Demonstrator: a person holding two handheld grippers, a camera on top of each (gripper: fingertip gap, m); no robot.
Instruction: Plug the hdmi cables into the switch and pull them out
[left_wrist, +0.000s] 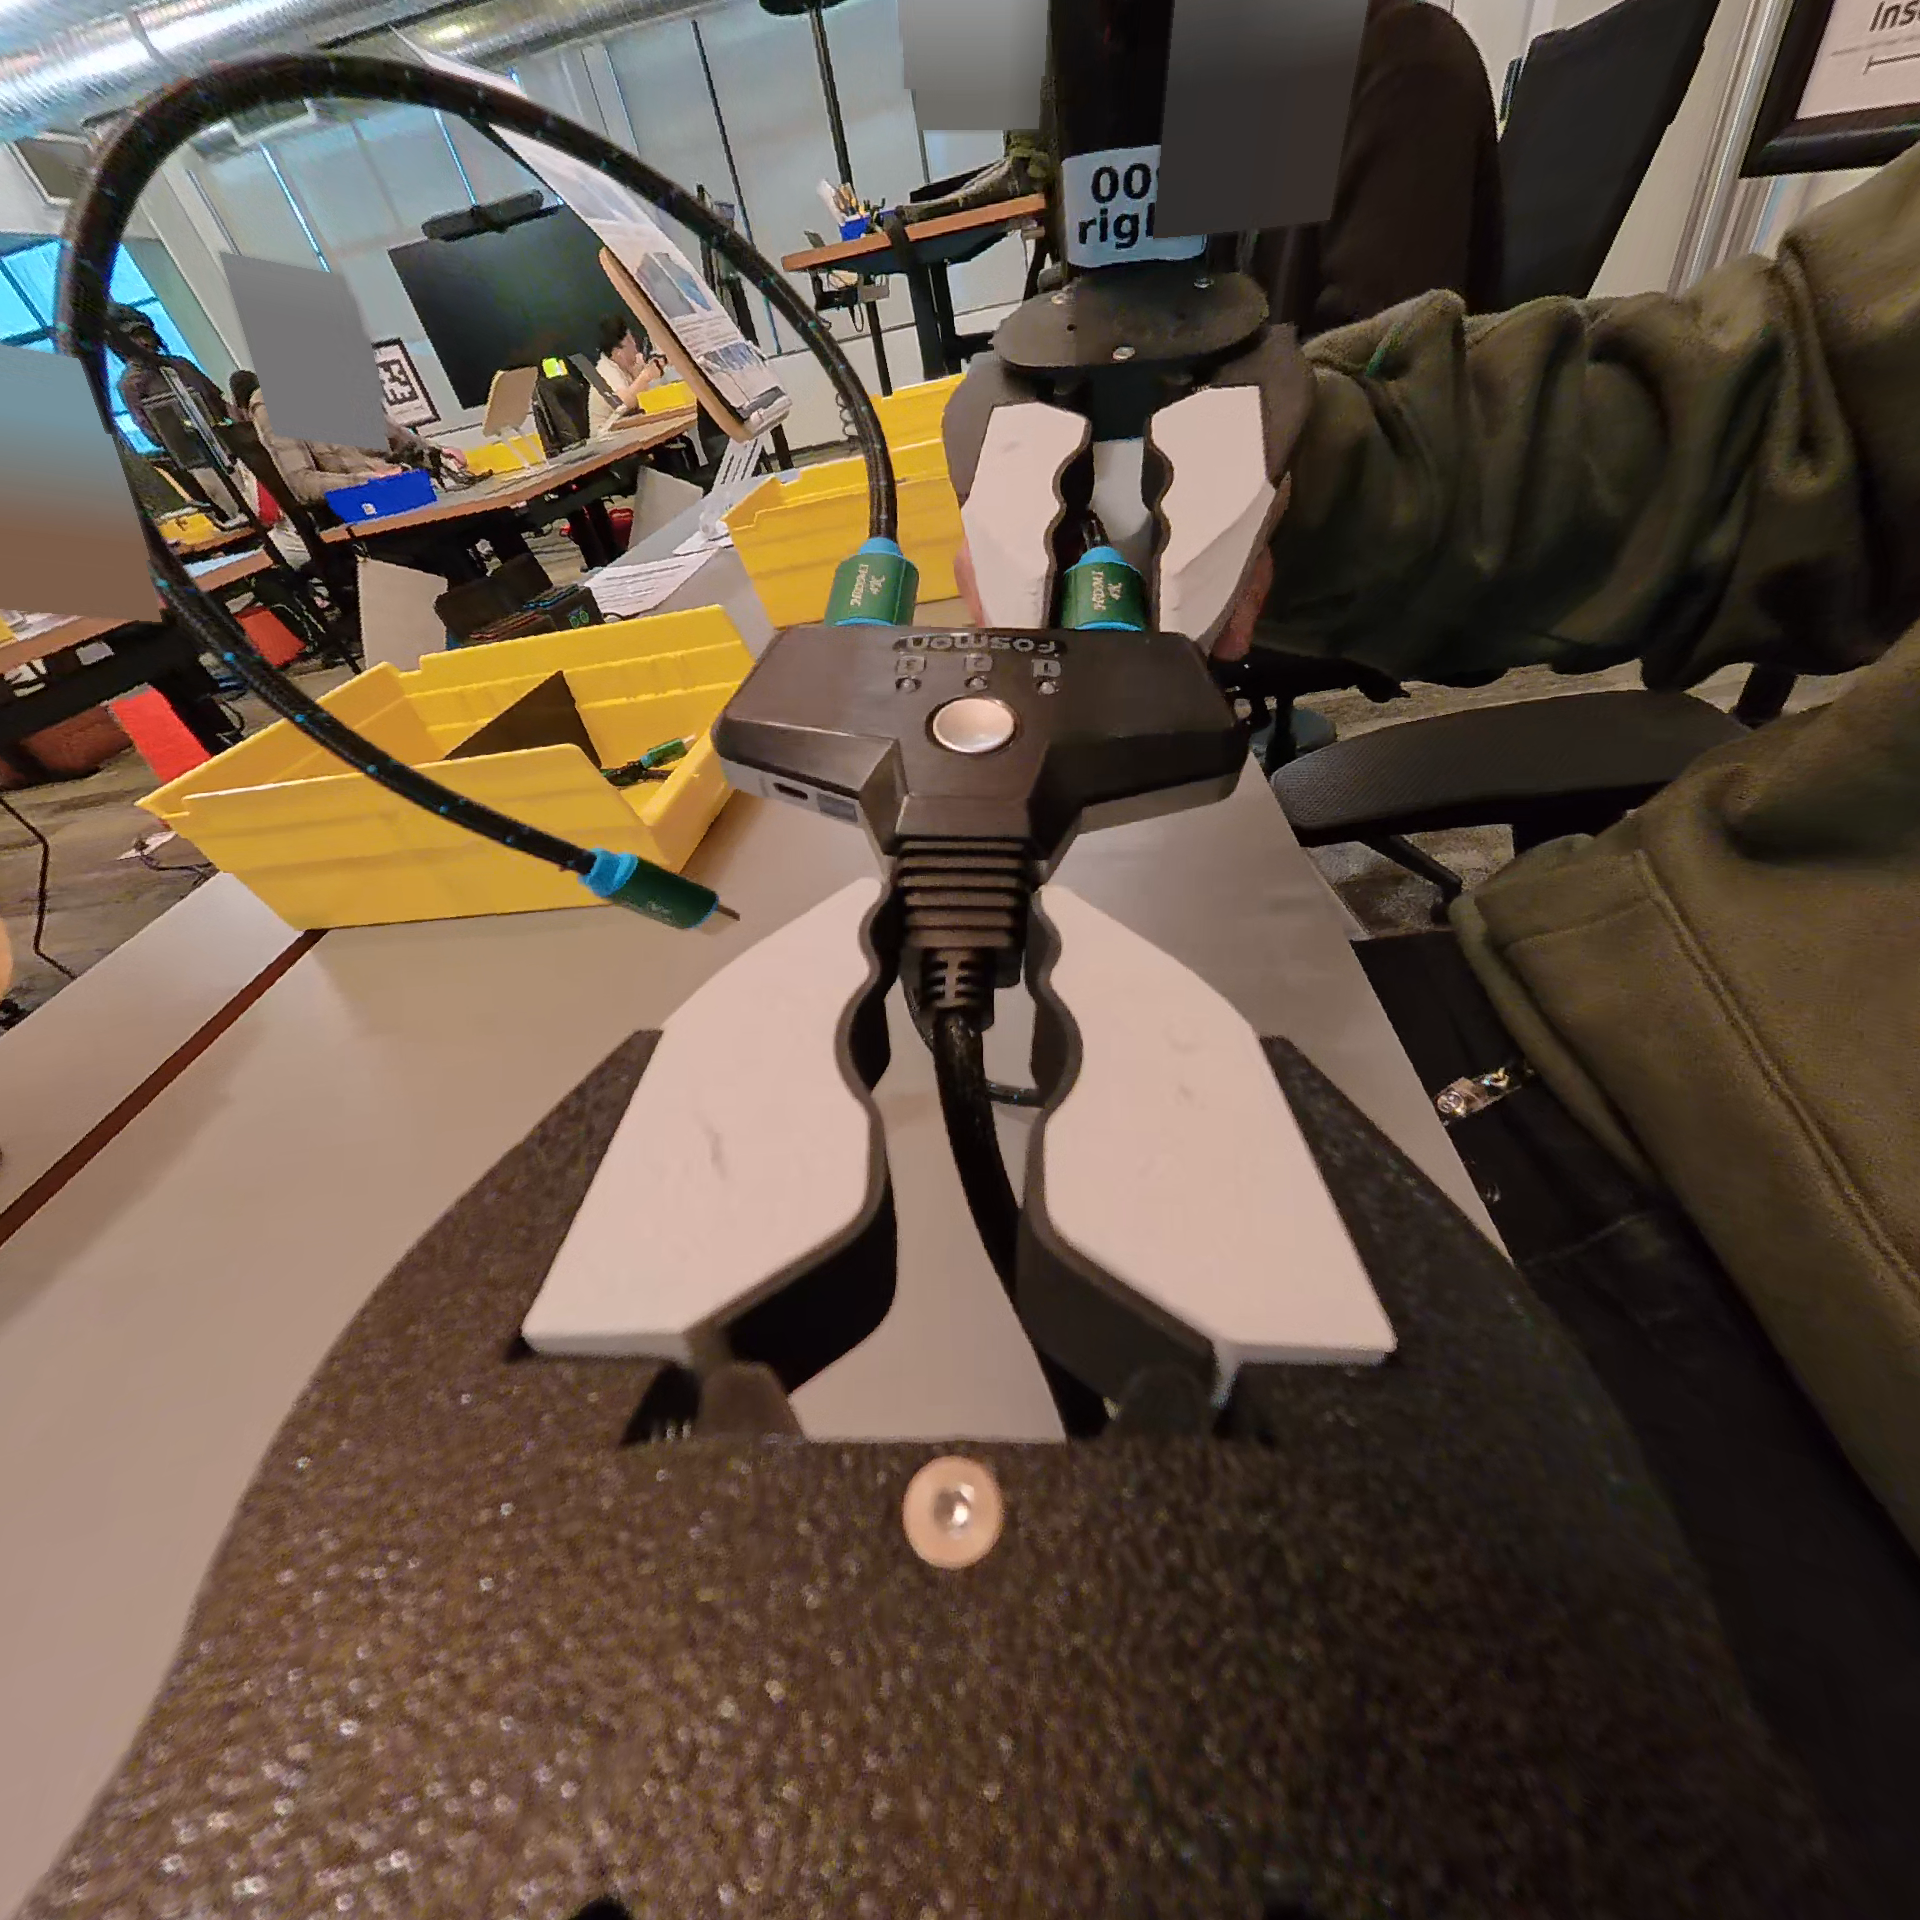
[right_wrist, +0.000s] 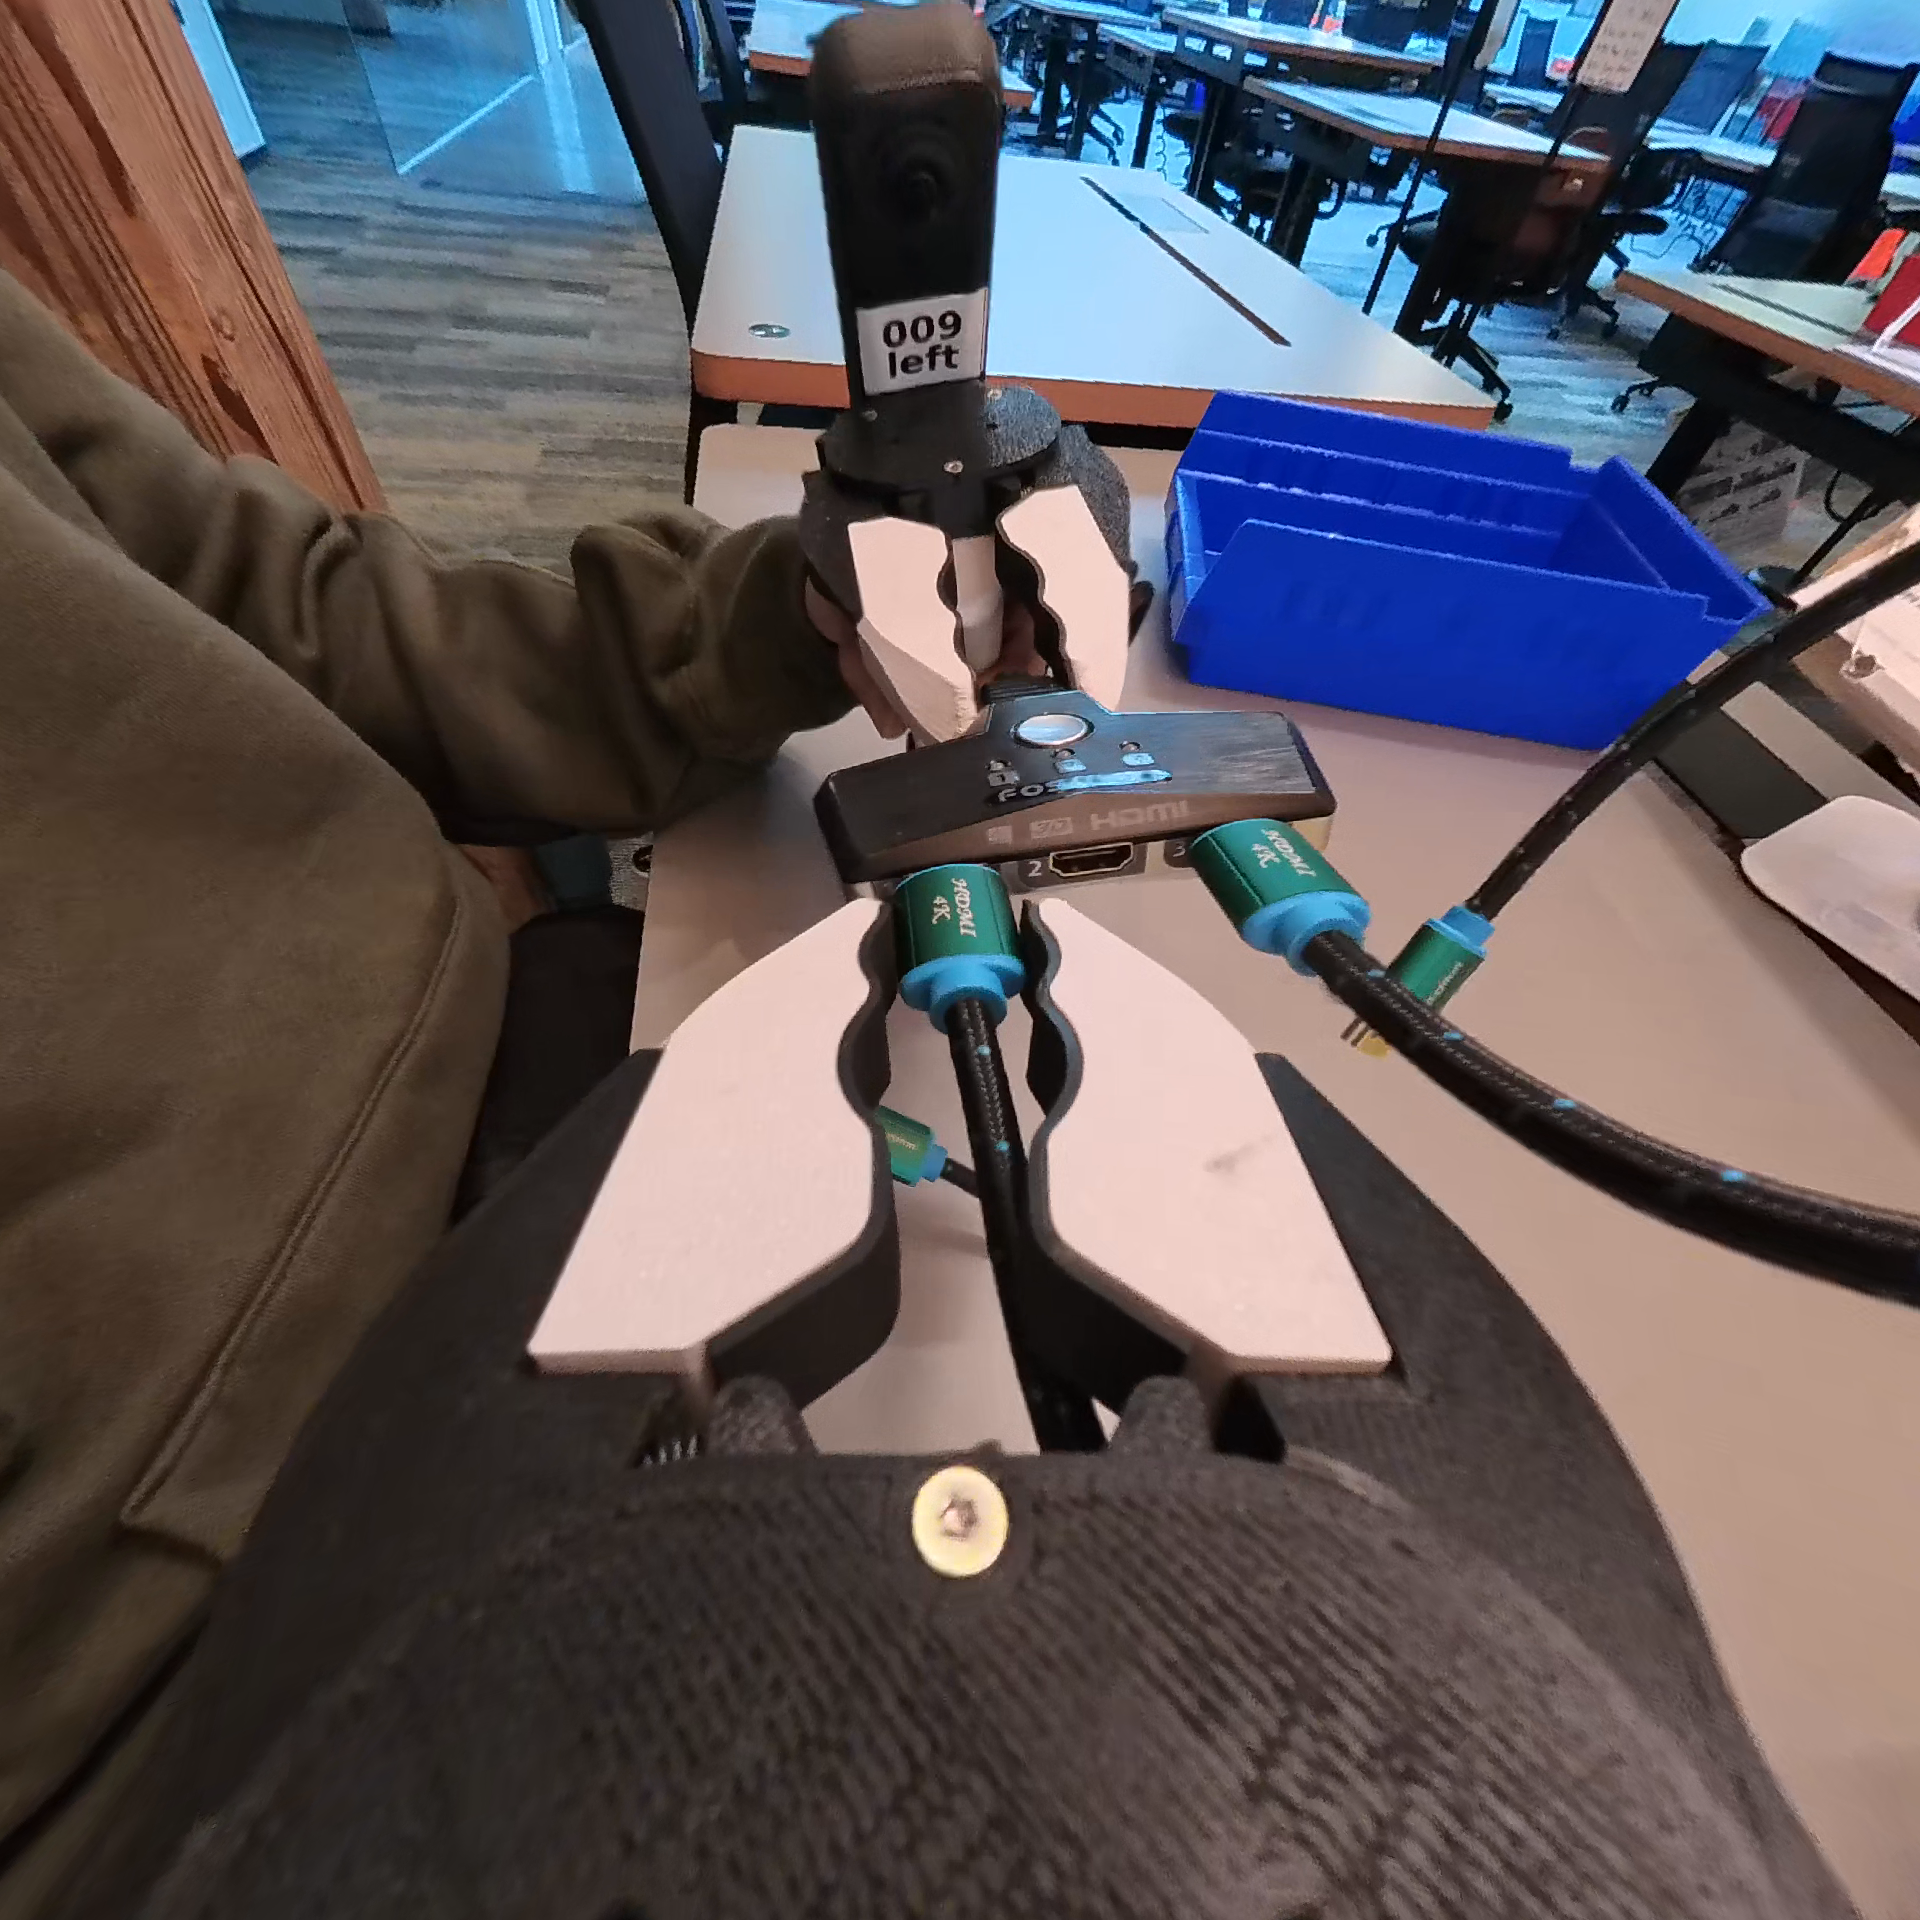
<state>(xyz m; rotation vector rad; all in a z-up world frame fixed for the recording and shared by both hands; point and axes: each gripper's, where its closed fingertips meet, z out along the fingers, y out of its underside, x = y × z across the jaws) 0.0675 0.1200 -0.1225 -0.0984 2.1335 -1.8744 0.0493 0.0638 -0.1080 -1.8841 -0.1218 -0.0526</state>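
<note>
Gripping ribbed strain relief of black switch: left gripper, fingers clamped on neck at switch's 6 o'clock in left wrist view, pigtail cable running back between them. Switch held above grey table, button side up.

Clamped on green plug: right gripper, fingertips flanking plug body at port nearest 9 o'clock of switch face in right wrist view; braided cable trailing back between fingers. Plug seated in port, or nearly so; cannot tell depth.

Second green plug seated in port at 3 o'clock end, middle port open. Second cable arcing high, looping round to loose end plug at switch's 8 o'clock in left wrist view.

Yellow bin at 9 o'clock. Blue bin at 1 o'clock in right wrist view.
</note>
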